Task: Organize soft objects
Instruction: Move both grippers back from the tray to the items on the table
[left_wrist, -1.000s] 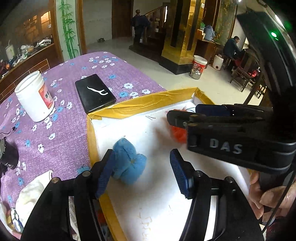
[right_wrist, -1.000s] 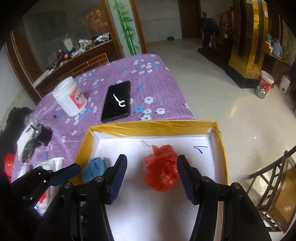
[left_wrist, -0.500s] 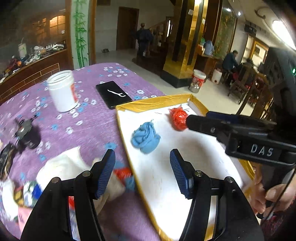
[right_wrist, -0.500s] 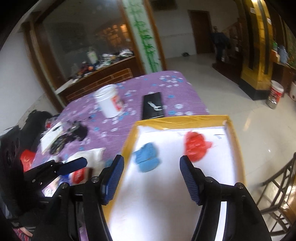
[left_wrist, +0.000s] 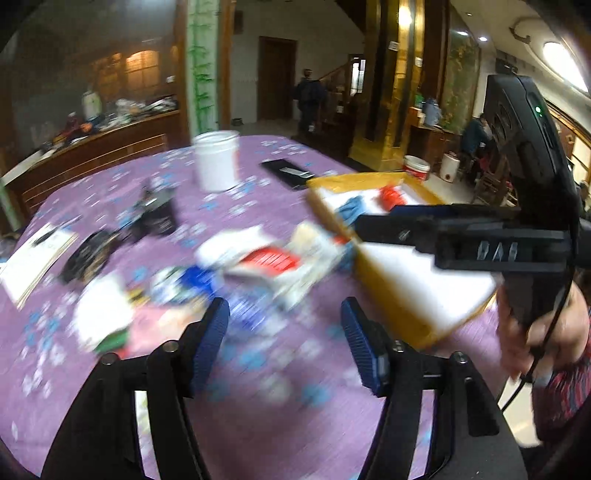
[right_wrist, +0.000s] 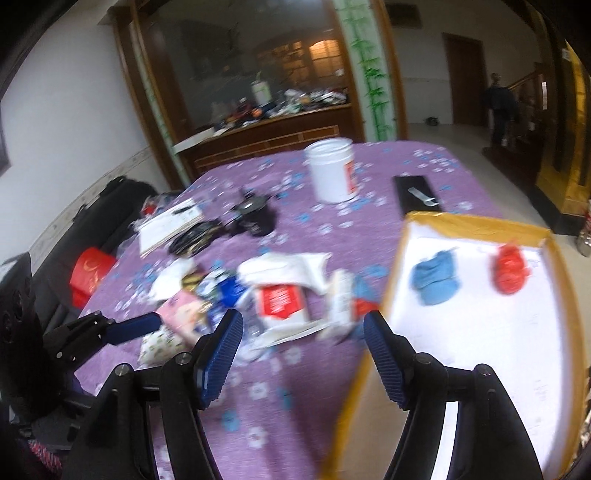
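Soft pile (right_wrist: 280, 291) on purple worktop (right_wrist: 280, 398), ahead of both sets of fingers, left of yellow-rimmed tray (right_wrist: 476, 225).

Left gripper (left_wrist: 284, 343) and right gripper (right_wrist: 303, 354) both held with fingers apart, empty, above bare cloth short of pile. Blue cloth (right_wrist: 436, 277) and red bag (right_wrist: 509, 269) already lay in tray, well apart. Pile sprawled crosswise, white red-labelled bag (right_wrist: 280, 299) closest, dead ahead between right fingers; looked like right hand's pick. Frames blurred, exact items unclear.
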